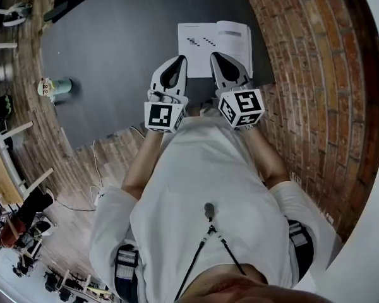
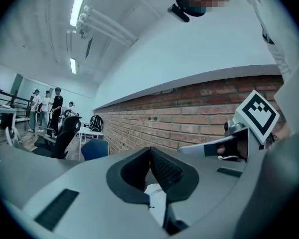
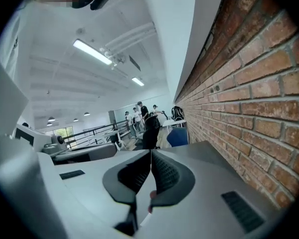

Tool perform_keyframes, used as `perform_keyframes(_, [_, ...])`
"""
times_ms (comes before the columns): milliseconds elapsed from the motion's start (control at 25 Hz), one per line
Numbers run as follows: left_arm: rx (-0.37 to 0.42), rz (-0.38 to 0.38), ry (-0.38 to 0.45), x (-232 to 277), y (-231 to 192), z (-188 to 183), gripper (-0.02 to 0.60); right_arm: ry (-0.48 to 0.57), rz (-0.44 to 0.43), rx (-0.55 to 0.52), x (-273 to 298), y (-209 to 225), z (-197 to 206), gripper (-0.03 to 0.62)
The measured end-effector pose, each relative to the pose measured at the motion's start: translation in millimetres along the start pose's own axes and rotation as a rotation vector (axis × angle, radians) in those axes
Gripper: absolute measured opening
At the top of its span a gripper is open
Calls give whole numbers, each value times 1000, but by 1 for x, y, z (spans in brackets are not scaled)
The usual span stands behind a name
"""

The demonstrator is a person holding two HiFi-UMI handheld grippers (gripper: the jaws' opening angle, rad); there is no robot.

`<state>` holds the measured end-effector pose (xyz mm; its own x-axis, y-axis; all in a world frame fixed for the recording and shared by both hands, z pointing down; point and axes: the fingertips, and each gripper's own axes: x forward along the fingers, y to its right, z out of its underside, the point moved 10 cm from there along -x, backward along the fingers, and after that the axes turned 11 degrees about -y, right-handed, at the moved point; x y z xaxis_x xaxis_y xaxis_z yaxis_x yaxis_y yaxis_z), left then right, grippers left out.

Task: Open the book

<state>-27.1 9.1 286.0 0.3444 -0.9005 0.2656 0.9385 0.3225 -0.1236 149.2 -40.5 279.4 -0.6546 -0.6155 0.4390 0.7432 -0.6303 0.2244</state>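
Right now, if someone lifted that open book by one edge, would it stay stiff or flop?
Probably floppy: the book looks thin and lies open nearly flat, so its pages would likely sag. It seems light for its size, with no thick spine showing. Pushed, it might slide rather than tip, since the dark table looks smooth.

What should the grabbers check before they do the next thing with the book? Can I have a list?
1. Book lies open on the table: ok.
2. Left gripper jaws together, nothing between them: ok.
3. Right gripper jaws together, nothing between them: ok.
4. Neither gripper holds a page: ok.
5. Teal object sits well apart from the book: ok.
6. Book open at the wanted page: cannot tell, the print is too small.
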Motion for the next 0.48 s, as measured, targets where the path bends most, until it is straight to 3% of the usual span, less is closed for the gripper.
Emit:
perform_keyframes(120, [-18,-5,25,-2,-2,-14,22,53,9,9,-10,-5,-14,35])
perform_keyframes(480, [47,6,108,-14,-3,-52,23,157,-11,-44,-28,-24,-50,35])
